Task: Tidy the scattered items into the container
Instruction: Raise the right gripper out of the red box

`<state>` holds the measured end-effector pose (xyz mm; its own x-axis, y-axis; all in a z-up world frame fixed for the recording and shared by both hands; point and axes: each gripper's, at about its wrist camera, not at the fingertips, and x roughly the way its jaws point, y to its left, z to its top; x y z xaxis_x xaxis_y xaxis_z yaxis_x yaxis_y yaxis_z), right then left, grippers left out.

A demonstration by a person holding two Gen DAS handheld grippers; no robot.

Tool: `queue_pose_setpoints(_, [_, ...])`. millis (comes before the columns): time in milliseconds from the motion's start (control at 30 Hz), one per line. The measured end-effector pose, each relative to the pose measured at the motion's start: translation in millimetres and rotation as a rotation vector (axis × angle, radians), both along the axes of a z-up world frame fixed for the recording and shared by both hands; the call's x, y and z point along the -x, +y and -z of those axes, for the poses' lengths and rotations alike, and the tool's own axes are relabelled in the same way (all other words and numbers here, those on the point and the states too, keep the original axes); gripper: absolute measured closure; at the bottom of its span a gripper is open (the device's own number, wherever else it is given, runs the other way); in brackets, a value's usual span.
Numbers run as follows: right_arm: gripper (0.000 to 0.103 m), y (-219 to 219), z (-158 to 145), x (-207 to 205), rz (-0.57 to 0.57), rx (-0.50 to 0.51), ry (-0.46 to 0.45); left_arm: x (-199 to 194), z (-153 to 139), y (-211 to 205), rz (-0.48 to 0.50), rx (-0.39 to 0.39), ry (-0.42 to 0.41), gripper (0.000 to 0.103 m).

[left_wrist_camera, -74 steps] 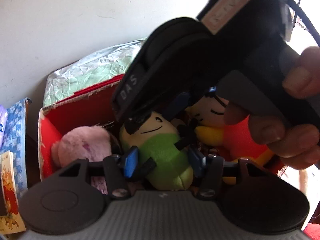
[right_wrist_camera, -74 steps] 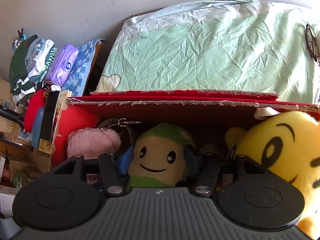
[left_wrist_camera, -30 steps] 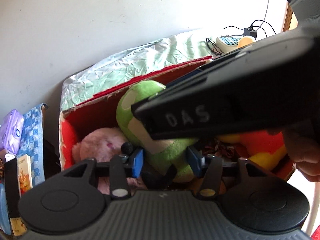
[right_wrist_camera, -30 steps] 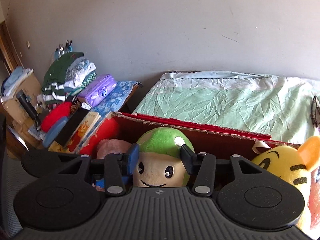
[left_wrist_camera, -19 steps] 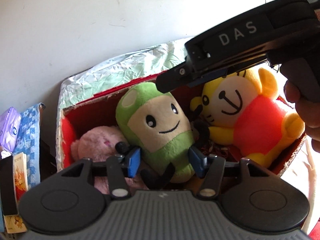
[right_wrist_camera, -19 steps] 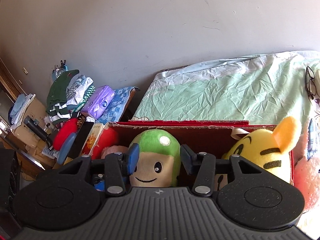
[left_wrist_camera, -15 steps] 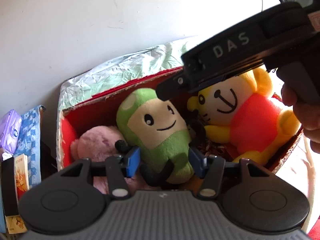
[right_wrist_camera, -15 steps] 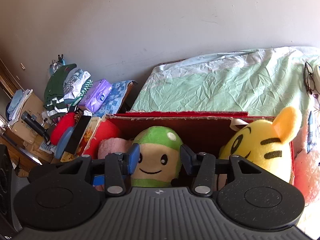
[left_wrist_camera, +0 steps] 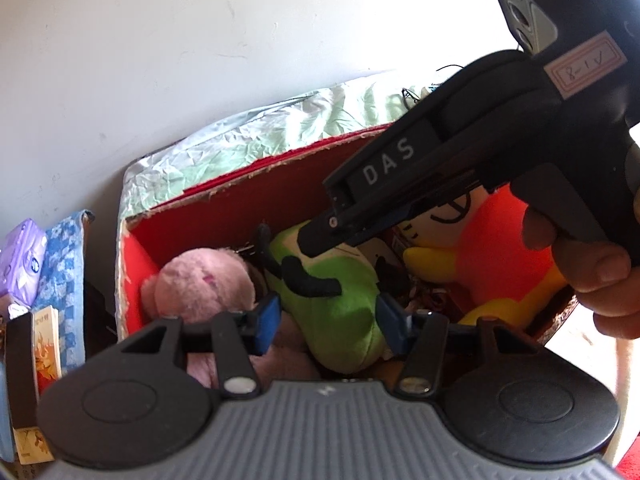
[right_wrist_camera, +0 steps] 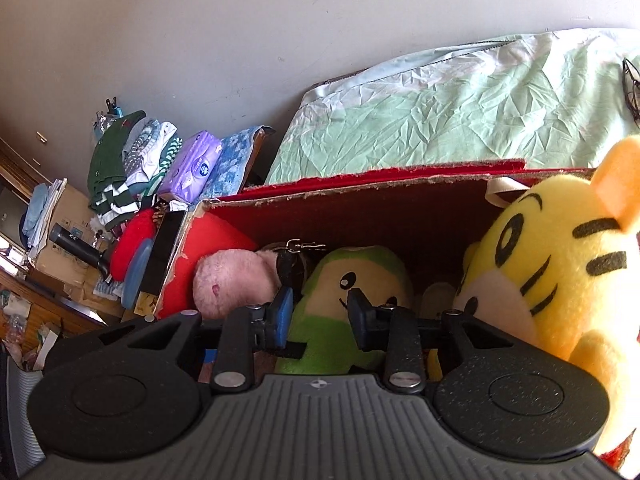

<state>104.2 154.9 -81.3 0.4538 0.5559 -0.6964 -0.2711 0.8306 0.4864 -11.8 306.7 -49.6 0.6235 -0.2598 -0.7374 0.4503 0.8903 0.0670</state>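
Observation:
A red cardboard box (left_wrist_camera: 256, 168) holds a pink plush (left_wrist_camera: 200, 280), a green plush (left_wrist_camera: 336, 312) and a yellow tiger plush (left_wrist_camera: 492, 248). My left gripper (left_wrist_camera: 329, 324) has its blue pads against both sides of the green plush's lower body. My right gripper (left_wrist_camera: 320, 240) reaches down from the upper right onto the plush's head. In the right wrist view, the right gripper (right_wrist_camera: 320, 312) has its jaws closing, with the green plush's face (right_wrist_camera: 372, 272) pinched between them. The pink plush (right_wrist_camera: 232, 280) lies to the left and the tiger (right_wrist_camera: 552, 260) to the right.
A bed with a crumpled green sheet (right_wrist_camera: 460, 112) lies behind the box, with glasses (right_wrist_camera: 632, 84) on it. Left of the box are folded clothes (right_wrist_camera: 124, 160), a purple tissue pack (right_wrist_camera: 192, 168) and a dark flat slab (right_wrist_camera: 166, 248). A hand (left_wrist_camera: 592, 276) grips the right tool's handle.
The right gripper came down onto the green plush's head and its jaws narrowed. The plush sank from propped up, face showing, to lying low in the box. The left gripper stayed put.

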Motion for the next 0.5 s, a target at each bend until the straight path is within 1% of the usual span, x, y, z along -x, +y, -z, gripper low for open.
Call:
queue_pose_setpoints(100, [0.069,-4.0,-6.4,4.0,0.009,0.010,-0.021,-3.3,0.1,-2.2,-0.016,0.003,0.005,0.045])
queue_pose_setpoints(167, [0.069,-5.6,-9.8,7.1,0.022,0.037,-0.033,-5.4,0.3,-4.4,-0.032,0.002,0.006,0.045])
queue_pose_setpoints(300, [0.069,-14.8,-13.4,18.4,0.079,0.063,-0.052,-8.9,3.9,-9.7,-0.075,0.003,0.034,0.045])
queue_pose_setpoints(367, [0.069,-20.2,-13.0,23.9,0.106,0.062,-0.051,-10.3,5.2,-7.4,-0.101,0.002,0.041,0.044])
queue_pose_setpoints(400, [0.069,-22.7,-12.7,26.8,0.118,0.057,-0.049,-17.4,6.1,4.9,-0.116,0.000,0.049,0.044])
queue_pose_setpoints(433, [0.069,-24.8,-12.4,29.8,0.127,0.051,-0.048,-22.9,5.7,8.1,-0.132,-0.002,0.057,0.044])
queue_pose_setpoints(500, [0.069,-26.7,-12.6,35.0,0.136,0.043,-0.050,-27.9,5.4,1.9,-0.162,-0.006,0.071,0.043])
